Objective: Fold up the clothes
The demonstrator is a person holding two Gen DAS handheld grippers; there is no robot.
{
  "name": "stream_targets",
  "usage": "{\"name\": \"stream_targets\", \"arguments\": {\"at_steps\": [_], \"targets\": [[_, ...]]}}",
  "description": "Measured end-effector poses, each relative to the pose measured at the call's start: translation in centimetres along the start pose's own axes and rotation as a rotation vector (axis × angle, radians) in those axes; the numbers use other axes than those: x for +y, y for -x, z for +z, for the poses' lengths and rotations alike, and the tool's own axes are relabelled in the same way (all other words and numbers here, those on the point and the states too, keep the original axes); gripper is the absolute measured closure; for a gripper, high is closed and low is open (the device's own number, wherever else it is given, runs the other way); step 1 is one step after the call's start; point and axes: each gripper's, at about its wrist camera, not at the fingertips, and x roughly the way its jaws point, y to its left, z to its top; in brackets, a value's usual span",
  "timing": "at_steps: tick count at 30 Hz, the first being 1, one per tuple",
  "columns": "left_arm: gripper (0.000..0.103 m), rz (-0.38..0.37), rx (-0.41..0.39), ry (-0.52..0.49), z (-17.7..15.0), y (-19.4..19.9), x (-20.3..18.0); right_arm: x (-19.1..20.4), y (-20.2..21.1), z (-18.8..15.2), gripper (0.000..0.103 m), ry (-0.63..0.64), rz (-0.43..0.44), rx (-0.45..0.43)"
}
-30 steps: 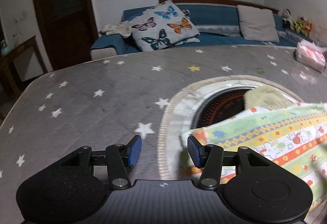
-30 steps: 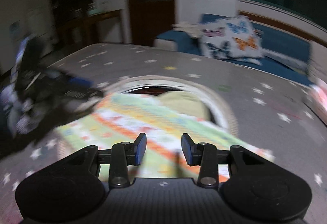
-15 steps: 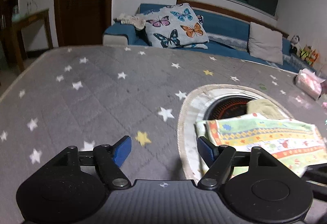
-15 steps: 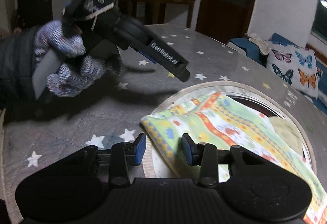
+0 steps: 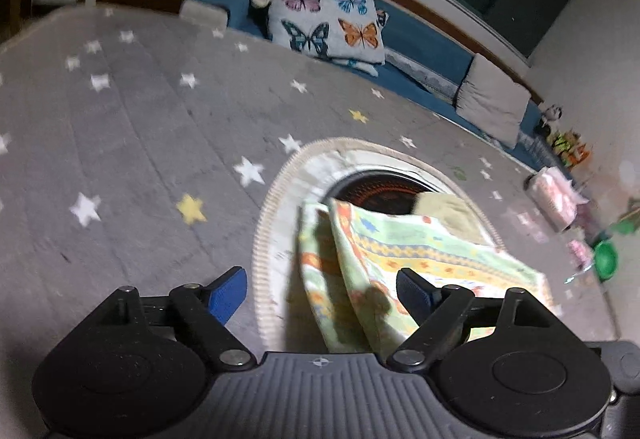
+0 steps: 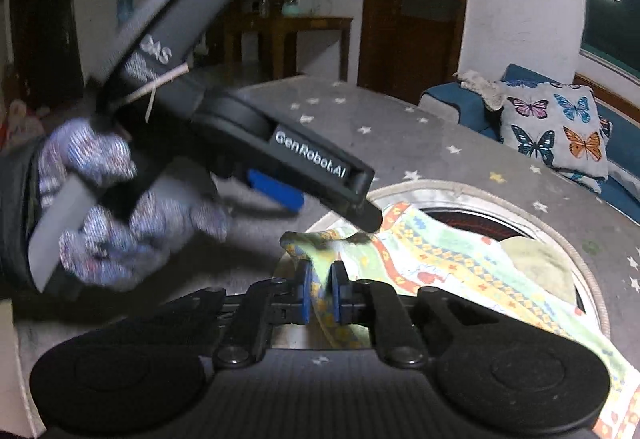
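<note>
A colourful patterned cloth (image 5: 404,251) lies folded on a round mat on the grey star-print surface. In the right wrist view my right gripper (image 6: 320,293) has its jaws closing, and the blue pads pinch the cloth's (image 6: 432,263) near corner edge, which is lifted in a ridge. My left gripper (image 5: 322,295) has its jaws opening and stands wide over the cloth's left fold, with the pads clear of the fabric. In the right wrist view a gloved hand (image 6: 100,199) holds the left gripper (image 6: 320,205) just above and behind that corner.
The round mat (image 5: 280,207) has a dark centre, and a yellowish cloth (image 5: 448,207) lies under the patterned one. A butterfly pillow (image 5: 328,23) and a grey cushion (image 5: 492,99) sit on the blue sofa behind. A pink packet (image 5: 556,195) and a green bowl (image 5: 606,259) lie at the right.
My right gripper moved to the cloth's left corner and shut on its edge. My left gripper opened wider and rolled, and the cloth's corner now stands up.
</note>
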Motion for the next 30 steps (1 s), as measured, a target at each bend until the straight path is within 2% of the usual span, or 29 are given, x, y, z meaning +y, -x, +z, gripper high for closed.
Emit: {"name": "stream_targets", "arguments": {"at_steps": [4, 7, 10, 11, 13, 14, 18, 20, 24, 27, 30], "targets": [[0.023, -0.034, 0.021, 0.038, -0.1, -0.4, -0.6, -0.6, 1.1, 0.1, 0.095, -0.024, 0.004, -0.026], [0.031, -0.061, 0.041, 0.056, -0.1, -0.9, -1.1, -0.9, 1.5, 0.0, 0.095, -0.031, 0.007, -0.037], [0.045, -0.078, 0.06, 0.079, -0.2, -1.3, -1.2, -1.0, 1.7, -0.1, 0.095, -0.033, 0.009, -0.042], [0.055, -0.082, 0.065, 0.088, -0.2, -1.4, -1.1, -1.1, 1.7, -0.2, 0.095, -0.033, 0.01, -0.043], [0.063, -0.092, 0.073, 0.102, -0.3, -1.6, -1.0, -1.1, 1.7, -0.2, 0.095, -0.031, 0.009, -0.043], [0.071, -0.098, 0.076, 0.109, -0.3, -1.6, -0.9, -1.2, 1.6, -0.3, 0.095, -0.03, 0.009, -0.042], [0.086, -0.096, 0.069, 0.106, -0.4, -1.6, -0.9, -1.2, 1.5, -0.5, 0.095, -0.028, 0.009, -0.036], [0.089, -0.092, 0.063, 0.097, -0.4, -1.5, -1.0, -1.3, 1.6, -0.7, 0.093, -0.032, 0.011, -0.032], [0.091, -0.08, 0.059, 0.081, -0.7, -1.5, -1.1, -2.4, 2.7, -1.3, 0.089, -0.074, -0.003, -0.032], [0.091, -0.071, 0.06, 0.075, -0.8, -1.6, -1.0, -4.7, 3.8, -2.3, 0.088, -0.126, -0.07, -0.024], [0.091, -0.065, 0.057, 0.062, -0.9, -1.5, -1.1, -8.0, 4.7, -3.9, 0.086, -0.202, -0.176, -0.001]]}}
